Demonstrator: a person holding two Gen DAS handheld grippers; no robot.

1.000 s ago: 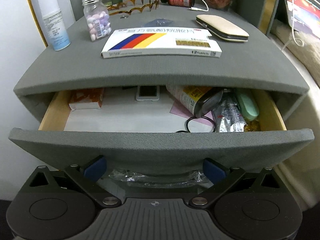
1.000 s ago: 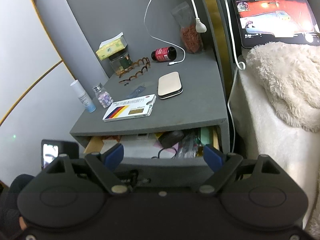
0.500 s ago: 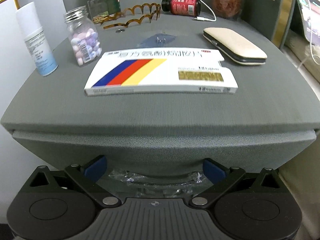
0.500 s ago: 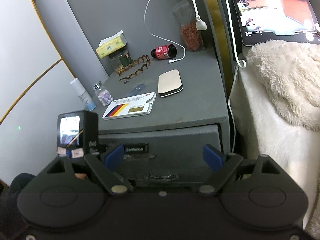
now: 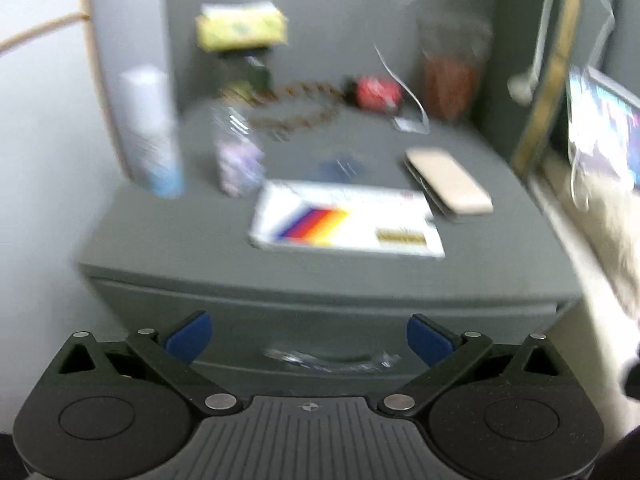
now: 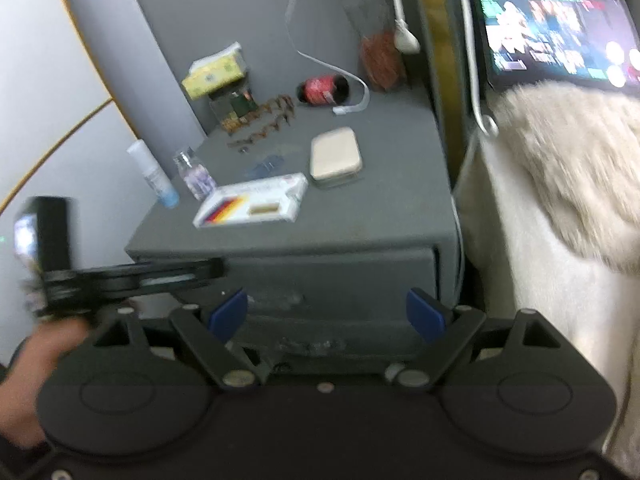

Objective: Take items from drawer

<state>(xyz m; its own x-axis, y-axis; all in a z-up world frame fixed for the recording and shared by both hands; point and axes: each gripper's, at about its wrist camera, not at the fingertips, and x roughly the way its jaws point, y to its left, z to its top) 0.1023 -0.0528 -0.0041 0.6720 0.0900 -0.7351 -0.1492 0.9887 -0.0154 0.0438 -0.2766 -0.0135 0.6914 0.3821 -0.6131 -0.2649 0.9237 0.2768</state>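
Grey and fabric-covered, the nightstand (image 5: 192, 248) fills both of your views, with a grey wall behind it and a cream fleece blanket (image 6: 572, 168) off to the right of your right gripper. Both pictures are blurred, the left one more so.

Your left gripper (image 5: 308, 336) has its blue-tipped fingers spread apart with nothing between them. Directly ahead of them is the drawer (image 5: 320, 320), its front flush with the cabinet, and a crinkled clear plastic pull (image 5: 332, 356) just beyond the fingertips, not touched.

Your right gripper (image 6: 326, 316) is likewise spread wide and empty, facing the same drawer front. To its left, your left gripper appears from the side as a dark shape, with your hand (image 6: 44, 356) beneath it.

Beyond the fingers, on the nightstand top:
- nearest, a flat white medicine box (image 5: 348, 222) with blue, red and yellow stripes;
- just right of it, a beige case (image 5: 448, 186);
- to the left, a small jar of pale pills (image 5: 236, 160) and a white spray bottle (image 5: 150, 132);
- at the back, a yellow tissue pack (image 5: 240, 26), brown hair clips (image 6: 268, 120), a red-labelled bottle (image 6: 322, 88) lying down, and a bag of reddish contents (image 6: 380, 56).

A lit tablet (image 6: 556, 36) stands far right, above the blanket.
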